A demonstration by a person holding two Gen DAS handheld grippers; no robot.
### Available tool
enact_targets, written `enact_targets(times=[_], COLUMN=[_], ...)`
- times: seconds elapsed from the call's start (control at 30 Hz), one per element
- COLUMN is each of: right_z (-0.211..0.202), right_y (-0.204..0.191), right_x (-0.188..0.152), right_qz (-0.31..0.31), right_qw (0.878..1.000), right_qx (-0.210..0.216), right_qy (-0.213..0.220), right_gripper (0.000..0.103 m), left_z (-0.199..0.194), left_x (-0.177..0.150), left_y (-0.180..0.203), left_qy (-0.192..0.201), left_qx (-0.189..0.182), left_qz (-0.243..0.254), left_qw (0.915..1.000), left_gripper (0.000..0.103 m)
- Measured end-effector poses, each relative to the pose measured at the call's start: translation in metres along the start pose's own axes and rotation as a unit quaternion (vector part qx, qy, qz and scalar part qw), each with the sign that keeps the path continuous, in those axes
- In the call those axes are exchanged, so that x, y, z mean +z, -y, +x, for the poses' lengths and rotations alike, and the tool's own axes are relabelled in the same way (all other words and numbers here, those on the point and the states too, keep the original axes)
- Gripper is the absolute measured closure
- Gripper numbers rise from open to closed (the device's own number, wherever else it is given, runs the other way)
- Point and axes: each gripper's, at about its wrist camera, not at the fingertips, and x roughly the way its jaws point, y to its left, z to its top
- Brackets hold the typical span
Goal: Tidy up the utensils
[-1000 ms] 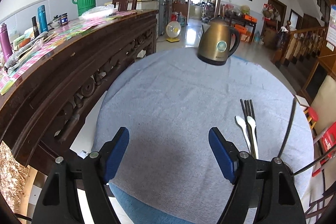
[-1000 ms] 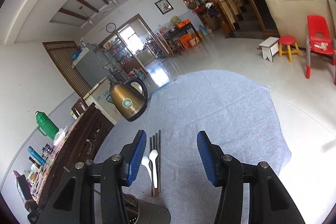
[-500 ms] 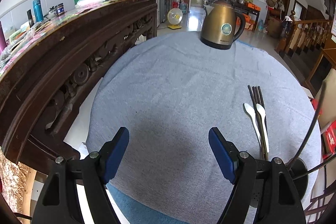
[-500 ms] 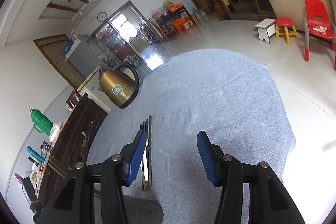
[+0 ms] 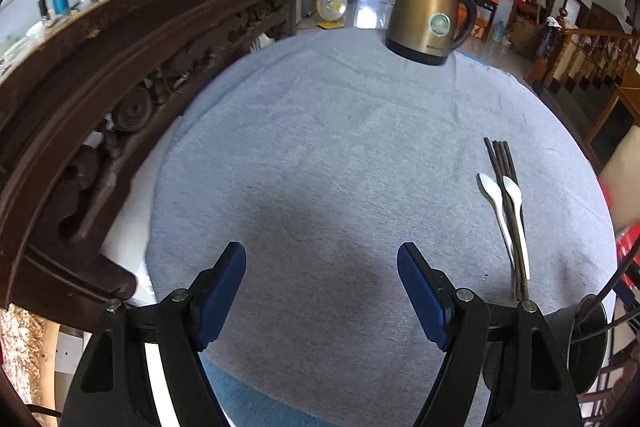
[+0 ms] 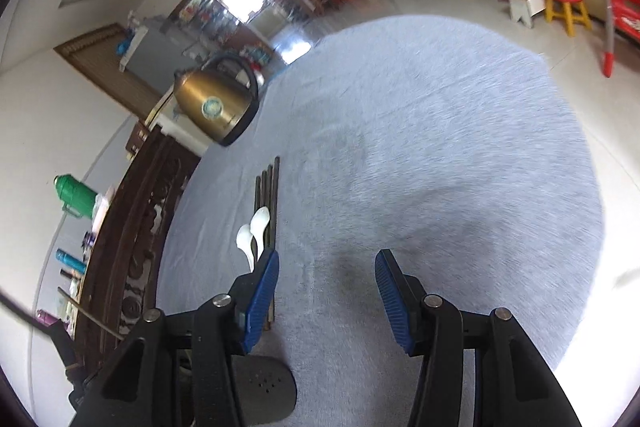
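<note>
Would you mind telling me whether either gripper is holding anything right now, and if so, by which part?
Nothing is held. The left gripper and right gripper both stand open over bare cloth; the spoons and chopsticks lie untouched.

My left claw (image 5: 321, 289) and right claw (image 6: 326, 291) match: matte black angular frames, ribbed blue fingers (image 5: 420, 297), and round silver screws (image 6: 432, 301) at the pivots.
</note>
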Motion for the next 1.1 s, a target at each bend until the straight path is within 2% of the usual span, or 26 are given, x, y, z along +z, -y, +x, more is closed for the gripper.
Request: enact_targets(times=[0.13,0.37,0.67,0.77,0.9,0.97,1.1], right_z=[0.040,0.106,0.181,0.201,0.225,0.224,0.220], right_y=[-0.004,-0.046,-0.111,-0.126,-0.134,-0.135,-0.124], right_x=[0.017,0.041,0.049,0.046,0.037,0.036,0.039], right_qz=[-0.012,-0.079,-0.185,-0.219,-0.257,-0.265,-0.245], right_qw=[0.998,0.990,0.967,0.955,0.936,0.936,0.944], right_qx=[0.013,0.022,-0.021,-0.048,-0.104,-0.104,-0.093], right_qy=[-0.053,-0.118,-0.175,-0.195,-0.216,-0.208,-0.199], right_gripper=[0.050,0.051,0.051,0.051,0.053,0.070,0.070], left_z=[0.017,0.051,0.081,0.087,0.094,0.098,0.106], left_x=[0.013,0.034,0.047,0.050,0.052,0.053,0.060], left_y=[0.011,0.034,0.053,0.056,0.061,0.066,0.084], left_qy=[-0.018,-0.052,-0.074,-0.077,-0.082,-0.091,-0.095], left_qx=[-0.035,-0.073,-0.081,-0.081,-0.084,-0.096,-0.119], left_qz=[0.013,0.034,0.054,0.058,0.064,0.065,0.072], left_qw=[0.9991,0.9954,0.9924,0.9920,0.9911,0.9891,0.9857], left_gripper=[0.024,0.024,0.024,0.025,0.035,0.044,0.046])
